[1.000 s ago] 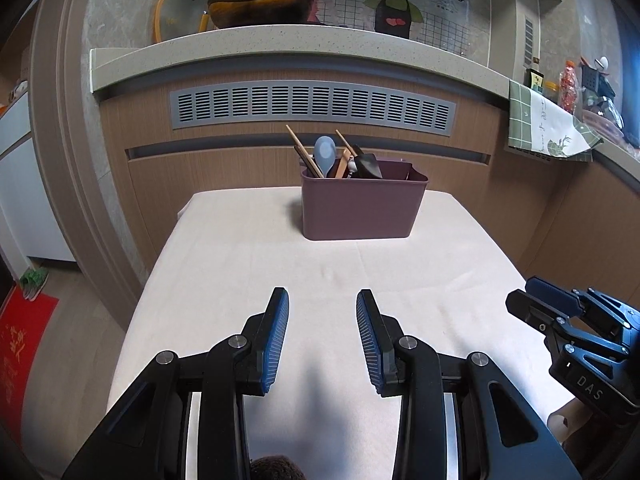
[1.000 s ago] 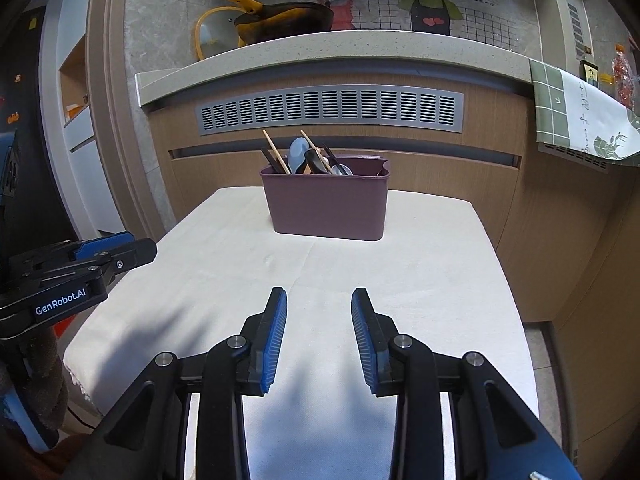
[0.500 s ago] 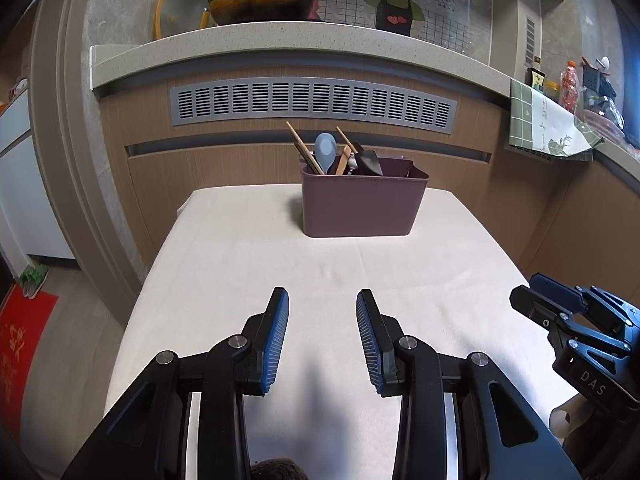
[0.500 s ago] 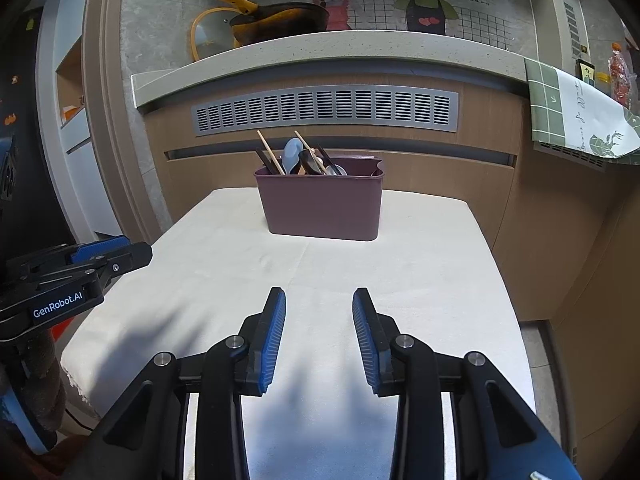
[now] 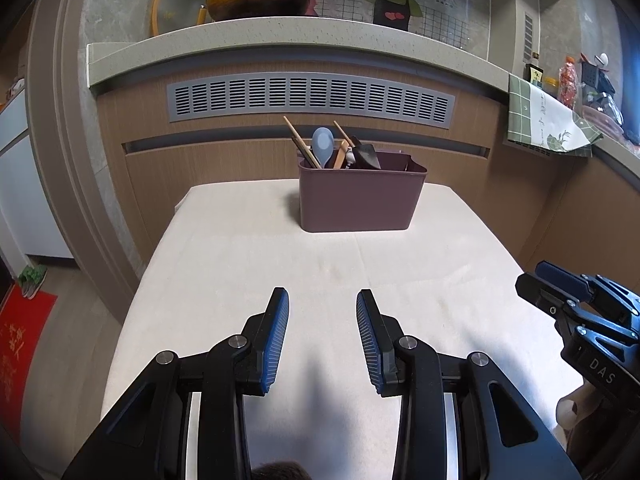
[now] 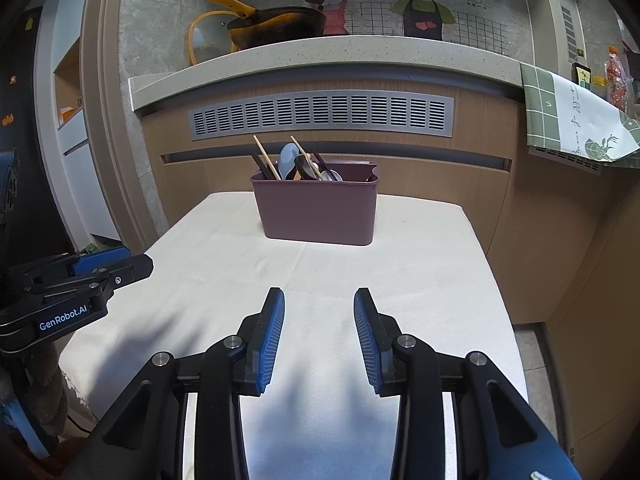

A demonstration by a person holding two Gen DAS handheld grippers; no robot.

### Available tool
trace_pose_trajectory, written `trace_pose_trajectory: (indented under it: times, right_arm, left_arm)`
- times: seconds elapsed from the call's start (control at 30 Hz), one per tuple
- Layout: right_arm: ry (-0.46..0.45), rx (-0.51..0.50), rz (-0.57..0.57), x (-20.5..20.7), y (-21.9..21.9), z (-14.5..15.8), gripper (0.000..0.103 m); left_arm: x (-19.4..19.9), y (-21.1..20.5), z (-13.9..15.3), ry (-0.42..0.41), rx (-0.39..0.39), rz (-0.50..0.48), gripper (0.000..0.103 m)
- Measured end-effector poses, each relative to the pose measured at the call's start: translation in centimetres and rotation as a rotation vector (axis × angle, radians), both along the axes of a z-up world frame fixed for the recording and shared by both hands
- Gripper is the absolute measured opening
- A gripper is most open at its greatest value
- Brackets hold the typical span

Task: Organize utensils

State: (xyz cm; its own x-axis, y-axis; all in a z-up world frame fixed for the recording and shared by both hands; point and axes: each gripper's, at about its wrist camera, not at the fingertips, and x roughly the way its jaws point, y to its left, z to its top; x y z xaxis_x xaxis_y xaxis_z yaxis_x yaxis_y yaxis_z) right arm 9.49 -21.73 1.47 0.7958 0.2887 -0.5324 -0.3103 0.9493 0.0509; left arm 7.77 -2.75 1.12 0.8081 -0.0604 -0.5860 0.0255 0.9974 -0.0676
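Near the desk's (image 5: 248,264) far edge stands a mauve utensil holder (image 5: 362,196), its long axis running across; chopsticks (image 5: 302,142) and a pale blue spoon (image 5: 322,145) stick up, leaning. Both my left gripper (image 5: 322,334) and right gripper (image 6: 319,332) hover empty, the right one's jaws just widening.

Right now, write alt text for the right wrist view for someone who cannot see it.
An open right gripper, nothing between its blue-padded fingers, points across a cloth-covered table at a purple bin near the far edge. Chopsticks, a pale blue spoon and dark utensils stand at the bin's left end. The left gripper shows at the left edge.
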Motion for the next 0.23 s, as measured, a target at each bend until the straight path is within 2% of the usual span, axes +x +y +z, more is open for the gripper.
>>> trace_pose_trajectory:
  times: [0.13, 0.23]
  right_arm:
    - [0.0, -0.003, -0.001, 0.01, 0.04, 0.07, 0.034]
    - [-0.001, -0.007, -0.003, 0.03, 0.07, 0.14, 0.036]
  left_arm:
    - [-0.13, 0.18, -0.03, -0.003, -0.007, 0.007, 0.036]
    - [-0.06, 0.75, -0.32, 0.003, -0.04, 0.007, 0.036]
